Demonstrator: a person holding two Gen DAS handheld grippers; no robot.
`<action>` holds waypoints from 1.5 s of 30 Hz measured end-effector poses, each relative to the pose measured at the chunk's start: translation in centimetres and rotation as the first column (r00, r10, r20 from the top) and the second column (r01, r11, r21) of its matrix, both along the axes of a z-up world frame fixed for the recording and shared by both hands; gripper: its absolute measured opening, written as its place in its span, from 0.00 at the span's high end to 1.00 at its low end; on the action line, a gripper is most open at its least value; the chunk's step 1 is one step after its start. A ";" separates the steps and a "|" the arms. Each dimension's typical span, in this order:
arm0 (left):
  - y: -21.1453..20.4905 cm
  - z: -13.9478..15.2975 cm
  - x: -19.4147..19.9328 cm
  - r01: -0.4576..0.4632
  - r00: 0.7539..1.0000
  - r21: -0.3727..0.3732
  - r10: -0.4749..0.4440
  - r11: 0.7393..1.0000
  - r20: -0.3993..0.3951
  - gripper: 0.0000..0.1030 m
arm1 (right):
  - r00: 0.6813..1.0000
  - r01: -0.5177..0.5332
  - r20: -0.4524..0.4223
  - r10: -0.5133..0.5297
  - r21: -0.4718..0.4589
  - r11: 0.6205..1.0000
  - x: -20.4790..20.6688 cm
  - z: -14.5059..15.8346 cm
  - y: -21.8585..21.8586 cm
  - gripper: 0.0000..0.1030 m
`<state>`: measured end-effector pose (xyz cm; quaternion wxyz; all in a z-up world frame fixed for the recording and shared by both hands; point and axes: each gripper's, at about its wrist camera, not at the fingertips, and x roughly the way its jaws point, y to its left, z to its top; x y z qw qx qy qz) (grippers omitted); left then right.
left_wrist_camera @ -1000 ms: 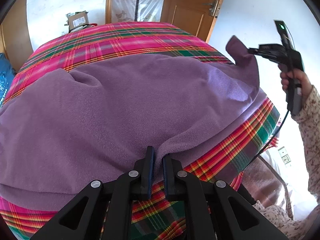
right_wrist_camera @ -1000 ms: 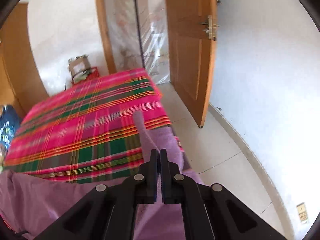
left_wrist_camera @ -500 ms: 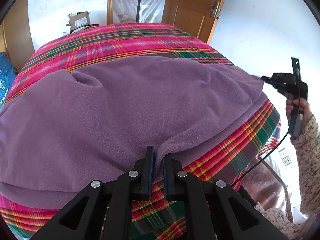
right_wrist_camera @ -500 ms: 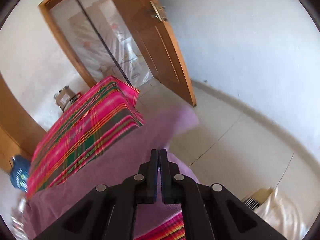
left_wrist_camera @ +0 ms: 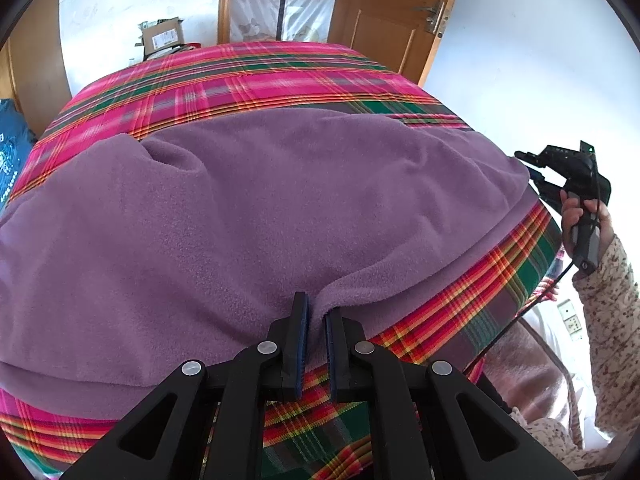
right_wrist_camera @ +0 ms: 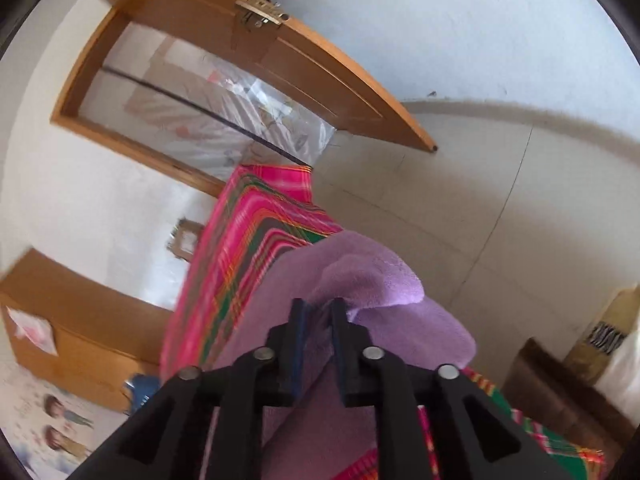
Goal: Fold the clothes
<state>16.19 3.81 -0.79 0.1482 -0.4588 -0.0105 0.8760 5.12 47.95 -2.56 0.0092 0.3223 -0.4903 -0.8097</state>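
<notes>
So there's a big purple fleece garment [left_wrist_camera: 256, 216] spread across a bed with a pink, green and orange plaid cover [left_wrist_camera: 248, 80], taking up most of the near half of the bed. The far strip of plaid is bare, and a band of it shows along the near right edge too.

The left gripper [left_wrist_camera: 316, 312] sits low at the near edge of the bed, pointing across it toward the far wall. Its jaws are clamped on a little pinched ridge of the fleece hem, with the fabric bunched up between the pads [left_wrist_camera: 301, 320]. There's a narrow gap, but it's filled with cloth.

The right gripper [left_wrist_camera: 532, 168] is over at the right edge of the bed, where the fleece rounds off the corner. The right hand [left_wrist_camera: 580, 216] wraps the handle with fingers curled around it, wrist bent, and a floral-print sleeve [left_wrist_camera: 608, 292] runs down to the near right. A black cable [left_wrist_camera: 520, 312] hangs from the handle. In the right wrist view the tool is rolled hard to one side, so the room looks tilted. Its jaws are parted a bit, and a fold of purple fleece [right_wrist_camera: 360, 280] lies between and past the tips. It looks like cloth is in the grip, but I honestly can't tell if it's pinched tight or just draped there.

A wooden door [left_wrist_camera: 384, 12] stands open at the far right, and a cardboard box [left_wrist_camera: 160, 36] sits past the far left side of the bed.
</notes>
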 end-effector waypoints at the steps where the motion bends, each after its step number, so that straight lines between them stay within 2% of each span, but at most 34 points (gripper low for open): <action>1: 0.0 0.0 0.0 -0.001 1.000 -0.001 0.001 1.000 -0.001 0.92 | 1.000 0.009 -0.006 -0.009 -0.036 0.999 -0.1 -0.3 0.3 0.80; 4: 0.0 0.0 -0.1 -0.003 1.000 0.000 0.003 1.000 0.001 0.92 | 0.999 0.035 -0.008 -0.037 -0.124 0.992 -0.6 -1.3 1.2 0.76; 8: -0.1 -0.1 -0.1 -0.008 1.000 0.004 0.008 1.000 0.002 0.92 | 0.995 0.049 0.091 -0.039 -0.114 0.992 -1.1 -2.0 1.5 0.72; 9: -0.1 -0.1 -0.1 -0.009 1.000 0.005 0.009 1.000 0.003 0.92 | 0.993 0.064 0.107 -0.051 -0.117 0.991 -0.8 -2.2 1.7 0.68; 14: 0.1 -0.1 -0.2 -0.007 1.000 -0.001 0.007 1.000 0.003 0.92 | 0.991 0.090 0.111 -0.071 -0.174 0.981 -0.1 -3.4 2.5 0.58; 23: 0.0 -0.1 -0.3 -0.014 1.000 -0.002 0.014 1.000 0.005 0.92 | 0.989 0.042 0.146 -0.008 -0.227 0.973 -2.1 -3.9 1.8 0.55; 25: 0.0 -0.1 -0.3 -0.015 1.000 -0.003 0.015 1.000 0.006 0.92 | 0.991 0.039 0.133 -0.010 -0.221 0.974 -2.2 -3.7 1.7 0.62; 29: 0.0 0.1 -0.4 -0.014 1.000 0.000 0.014 1.000 -0.002 0.92 | 0.994 0.047 0.105 -0.028 -0.188 0.981 -1.9 -3.0 1.6 0.84; 30: 0.0 0.2 -0.4 -0.015 1.000 0.001 0.015 1.000 -0.007 0.92 | 0.995 0.050 0.096 -0.034 -0.177 0.983 -1.8 -2.7 1.7 0.87; 41: 0.4 2.3 0.7 0.006 0.995 0.010 -0.005 1.000 -0.097 0.94 | 0.995 0.086 -0.050 -0.084 0.033 0.996 -0.4 5.0 1.3 0.89; 45: 0.4 1.5 1.2 0.033 0.997 -0.007 -0.034 0.999 -0.067 0.94 | 0.992 0.113 -0.060 -0.107 0.103 0.988 0.4 6.4 1.3 0.89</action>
